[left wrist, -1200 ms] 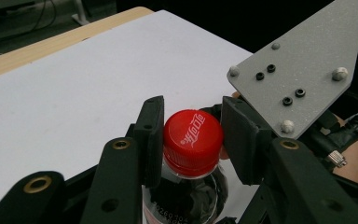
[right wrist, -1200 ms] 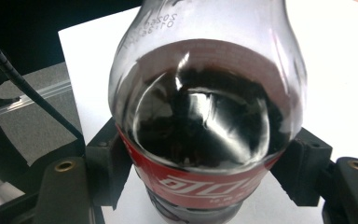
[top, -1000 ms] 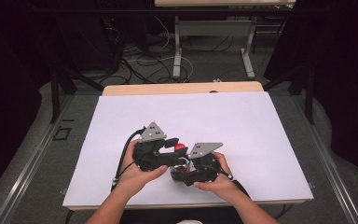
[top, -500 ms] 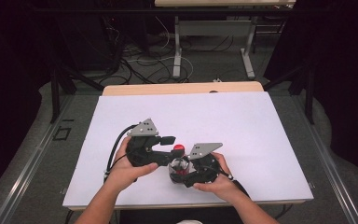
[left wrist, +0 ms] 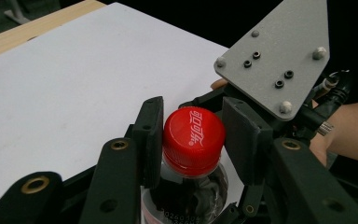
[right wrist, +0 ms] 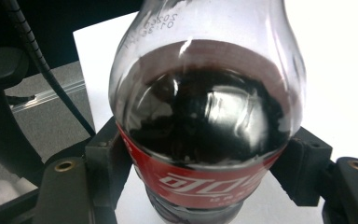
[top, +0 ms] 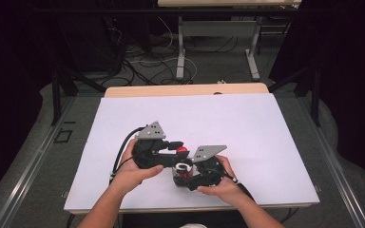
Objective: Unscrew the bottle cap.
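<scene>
A small cola bottle [right wrist: 205,116] with dark drink and a red label stands near the front of the white table [top: 247,128]. My right gripper [right wrist: 205,179] is shut on it, with a pad on each side of the label. Its red cap [left wrist: 193,137] sits between the pads of my left gripper [left wrist: 191,121], which press on both sides of it. In the high view the left gripper [top: 173,145] reaches in from the left to the cap [top: 182,150], and the right gripper [top: 185,178] holds the bottle [top: 183,170] from the front right.
The right gripper's grey plate [left wrist: 279,56] and a hand [left wrist: 349,130] sit just behind the cap. A wooden strip [top: 185,90] borders the table's far edge. Beyond it are cables and table legs [top: 180,52] on the floor. Metal rails [top: 38,156] run along both sides.
The left gripper shifted left away from the cap half a second ago, then came back right and closed around it. The right gripper and bottle stayed put.
</scene>
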Motion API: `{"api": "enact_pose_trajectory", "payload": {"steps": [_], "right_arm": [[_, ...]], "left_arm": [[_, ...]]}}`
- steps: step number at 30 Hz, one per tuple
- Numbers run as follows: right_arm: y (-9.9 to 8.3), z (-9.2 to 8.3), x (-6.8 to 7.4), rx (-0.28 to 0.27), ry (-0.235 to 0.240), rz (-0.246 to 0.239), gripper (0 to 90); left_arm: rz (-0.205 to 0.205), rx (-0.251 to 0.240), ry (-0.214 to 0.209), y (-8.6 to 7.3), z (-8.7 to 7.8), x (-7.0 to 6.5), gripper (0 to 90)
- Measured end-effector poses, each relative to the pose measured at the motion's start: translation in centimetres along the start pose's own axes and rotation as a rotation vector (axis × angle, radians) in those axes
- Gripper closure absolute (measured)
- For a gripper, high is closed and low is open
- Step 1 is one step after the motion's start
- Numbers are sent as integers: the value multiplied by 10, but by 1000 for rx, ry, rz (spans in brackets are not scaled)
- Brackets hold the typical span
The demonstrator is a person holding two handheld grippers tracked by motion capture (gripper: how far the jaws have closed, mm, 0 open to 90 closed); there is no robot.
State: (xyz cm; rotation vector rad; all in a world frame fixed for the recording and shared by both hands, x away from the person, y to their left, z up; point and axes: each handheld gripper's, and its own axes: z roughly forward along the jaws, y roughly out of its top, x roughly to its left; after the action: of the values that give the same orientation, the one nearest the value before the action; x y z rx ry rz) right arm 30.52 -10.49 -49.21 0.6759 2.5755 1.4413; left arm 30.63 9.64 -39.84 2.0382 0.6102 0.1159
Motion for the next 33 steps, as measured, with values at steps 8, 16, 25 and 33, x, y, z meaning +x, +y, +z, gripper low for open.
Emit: {"api": "enact_pose_trajectory", "payload": {"steps": [8, 16, 25, 33], "right_arm": [[1, -2, 1, -10, -24, 10, 294], [1, -1, 3, -12, -46, 6, 294], [0, -1, 1, -7, -30, 5, 294], [0, -1, 2, -15, -20, 4, 294]], "left_arm": [[-53, -10, 133, 2, 2, -17, 615], [-74, -13, 221, 5, 6, -29, 609], [-77, -30, 111, 9, -3, -18, 442], [-48, 20, 84, 8, -5, -16, 471]]}}
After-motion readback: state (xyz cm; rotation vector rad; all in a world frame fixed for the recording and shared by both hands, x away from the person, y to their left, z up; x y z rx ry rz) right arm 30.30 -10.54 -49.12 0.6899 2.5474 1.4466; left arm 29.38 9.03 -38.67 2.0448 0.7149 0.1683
